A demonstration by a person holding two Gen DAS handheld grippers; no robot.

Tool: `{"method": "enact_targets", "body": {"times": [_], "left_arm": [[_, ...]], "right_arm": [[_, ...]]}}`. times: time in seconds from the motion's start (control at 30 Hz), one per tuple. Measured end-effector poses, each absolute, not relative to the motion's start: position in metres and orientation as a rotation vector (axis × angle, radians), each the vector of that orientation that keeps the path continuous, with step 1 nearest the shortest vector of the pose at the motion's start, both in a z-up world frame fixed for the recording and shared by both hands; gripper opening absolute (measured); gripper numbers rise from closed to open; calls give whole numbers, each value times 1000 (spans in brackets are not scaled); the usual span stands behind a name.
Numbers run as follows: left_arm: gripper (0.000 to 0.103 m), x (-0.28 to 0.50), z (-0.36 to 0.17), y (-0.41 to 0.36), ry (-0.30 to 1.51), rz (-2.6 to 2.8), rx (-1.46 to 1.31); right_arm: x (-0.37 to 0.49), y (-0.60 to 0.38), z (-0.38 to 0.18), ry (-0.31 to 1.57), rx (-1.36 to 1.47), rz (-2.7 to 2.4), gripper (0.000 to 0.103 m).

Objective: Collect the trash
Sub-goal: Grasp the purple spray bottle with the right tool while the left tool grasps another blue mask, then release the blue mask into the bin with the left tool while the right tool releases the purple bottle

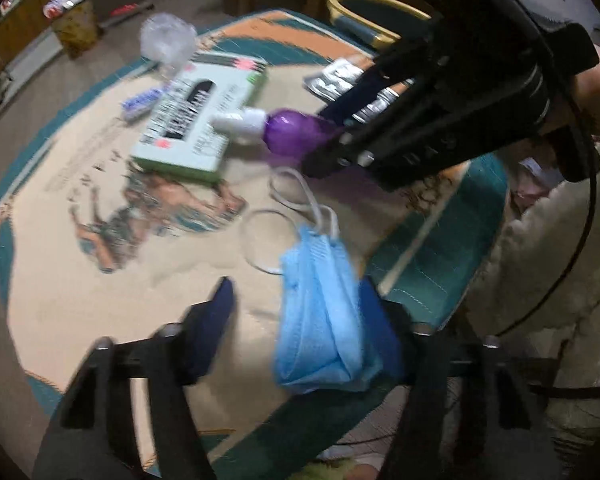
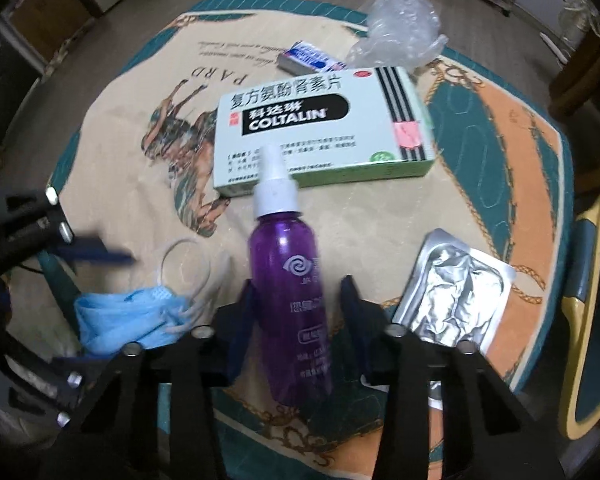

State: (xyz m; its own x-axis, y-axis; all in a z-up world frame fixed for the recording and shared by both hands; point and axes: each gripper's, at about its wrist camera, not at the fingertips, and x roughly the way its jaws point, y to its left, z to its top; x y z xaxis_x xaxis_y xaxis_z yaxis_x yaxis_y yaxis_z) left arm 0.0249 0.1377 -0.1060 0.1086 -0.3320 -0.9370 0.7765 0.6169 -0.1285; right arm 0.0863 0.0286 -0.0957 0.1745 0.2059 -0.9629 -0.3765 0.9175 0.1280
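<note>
Left hand-held gripper (image 1: 300, 332): fingers spread wide; blue face mask (image 1: 320, 320) lies crumpled against its right finger, not clamped, on the counter (image 1: 80, 300).
Right hand-held gripper (image 2: 296, 316): straddles the purple spray bottle (image 2: 288, 280); its fingers look slightly apart from the bottle, so I cannot tell whether it grips.
Medicine box (image 2: 324, 128): just beyond the bottle's white nozzle.
Small blue packet (image 2: 312, 58): behind the box.
Clear plastic wrap (image 2: 400, 24): far edge.
Foil blister pack (image 2: 456, 300): right of the bottle.
</note>
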Motion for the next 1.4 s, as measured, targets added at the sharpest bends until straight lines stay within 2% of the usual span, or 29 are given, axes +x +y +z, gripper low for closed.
{"method": "enact_targets", "body": {"times": [0.03, 0.1, 0.17, 0.6, 0.83, 1.1, 1.4], "left_arm": [[25, 25, -106, 137, 1214, -863, 448], [16, 26, -103, 137, 1208, -864, 445], [14, 26, -97, 138, 1187, -849, 452], [13, 51, -20, 135, 956, -674, 416], [13, 61, 17, 113, 871, -665, 373], [13, 73, 34, 83, 809, -671, 363], [13, 94, 35, 14, 774, -767, 319]], "right_arm": [[86, 30, -95, 1336, -154, 415, 34], [85, 31, -92, 1332, -153, 420, 34], [84, 30, -85, 1323, -140, 416, 34], [83, -33, 20, 1117, 61, 308, 34], [77, -75, 55, 1030, 145, 224, 34], [64, -141, 68, 954, 222, 95, 34], [60, -235, 39, 955, 318, -130, 34]]}}
